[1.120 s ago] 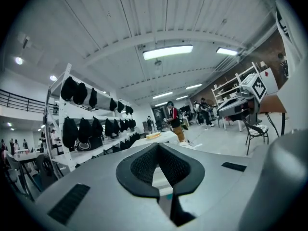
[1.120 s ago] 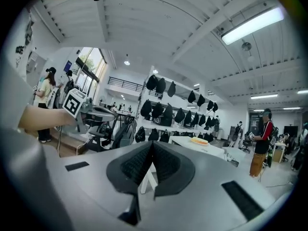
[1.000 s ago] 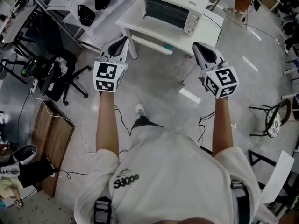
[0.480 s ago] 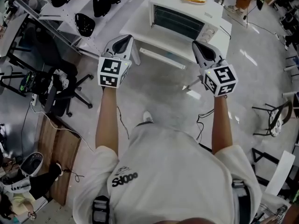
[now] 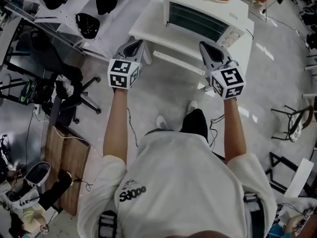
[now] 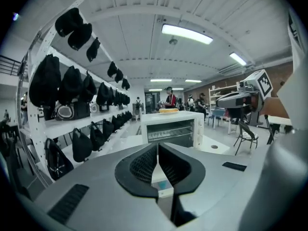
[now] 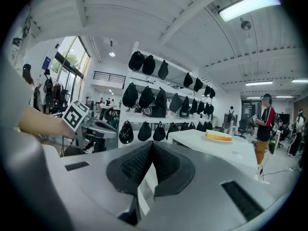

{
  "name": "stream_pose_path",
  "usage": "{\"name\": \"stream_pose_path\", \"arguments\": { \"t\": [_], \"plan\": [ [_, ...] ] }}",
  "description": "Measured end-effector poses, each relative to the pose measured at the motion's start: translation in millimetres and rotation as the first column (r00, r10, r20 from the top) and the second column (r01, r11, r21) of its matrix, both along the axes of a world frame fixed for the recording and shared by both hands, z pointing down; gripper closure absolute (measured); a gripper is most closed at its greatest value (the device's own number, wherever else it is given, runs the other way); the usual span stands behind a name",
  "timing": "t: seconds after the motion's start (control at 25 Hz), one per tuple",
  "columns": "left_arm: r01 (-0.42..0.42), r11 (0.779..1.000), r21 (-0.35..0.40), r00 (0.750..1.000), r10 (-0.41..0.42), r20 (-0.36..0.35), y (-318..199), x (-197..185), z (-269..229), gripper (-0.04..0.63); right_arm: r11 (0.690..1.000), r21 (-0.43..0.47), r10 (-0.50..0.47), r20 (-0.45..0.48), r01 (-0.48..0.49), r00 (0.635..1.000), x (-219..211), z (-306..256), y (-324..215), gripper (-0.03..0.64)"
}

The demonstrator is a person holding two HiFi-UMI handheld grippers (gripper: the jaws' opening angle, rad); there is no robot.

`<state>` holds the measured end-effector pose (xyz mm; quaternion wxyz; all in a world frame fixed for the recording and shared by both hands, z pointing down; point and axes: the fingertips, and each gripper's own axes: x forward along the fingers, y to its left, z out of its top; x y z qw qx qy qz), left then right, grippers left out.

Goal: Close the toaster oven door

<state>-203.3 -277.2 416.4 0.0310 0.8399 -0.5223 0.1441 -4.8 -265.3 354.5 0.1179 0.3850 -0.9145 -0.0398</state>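
Toaster oven point(image 5: 203, 19), on the white table point(image 5: 148, 19), door point(image 5: 179, 63) dropped open past the near edge. We judge this the approach: left tongs point(image 5: 133, 46) and right tongs point(image 5: 208, 48) both pinched shut, empty, short of the door. Next we must get under its lip and swing it up.

The grey **left gripper** point(image 6: 158, 149) and grey **right gripper** point(image 7: 152, 149) have smooth, matt plastic shells. Their **black pads** point(image 6: 142, 165) carry a fine ribbed, rubbery-looking texture. The **white box-shaped toaster oven** point(image 5: 203, 14) has a smooth, faintly satin casing that looks like painted metal, with a **thin bare-metal wire rack** point(image 6: 171, 133) inside. The **white table** point(image 5: 148, 21) beneath it is smooth and matt. The **grey floor** point(image 5: 277, 68) is polished and glossy, streaked with reflected light. A **brown flat board** point(image 5: 67, 157) shows wood grain. The person's **white shirt** point(image 5: 188, 182) is soft, matt cloth.
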Motion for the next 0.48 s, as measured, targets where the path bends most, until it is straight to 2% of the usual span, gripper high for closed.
{"name": "stream_pose_path", "arguments": {
  "t": [0.16, 0.24, 0.36, 0.48],
  "plan": [
    [0.012, 0.998, -0.066, 1.000, -0.011, 0.011, -21, 1, 42, 0.567, 1.000, -0.030, 0.004, 0.019, -0.003, 1.000, 0, 21, -24, 0.609],
    [0.011, 0.994, -0.110, 1.000, -0.008, 0.028, -29, 3, 69, 0.514, 0.999, -0.043, 0.000, 0.008, 0.001, 1.000, 1, 34, -40, 0.609],
    [0.005, 0.981, -0.194, 0.998, 0.007, 0.066, -41, 5, 111, 0.476, 0.998, -0.062, -0.012, -0.001, 0.012, 1.000, -1, 58, -65, 0.609],
    [0.021, 0.966, -0.259, 0.998, -0.003, 0.070, -50, 2, 147, 0.466, 0.996, -0.088, -0.035, -0.008, 0.034, 0.999, -8, 79, -84, 0.609]
  ]
}}
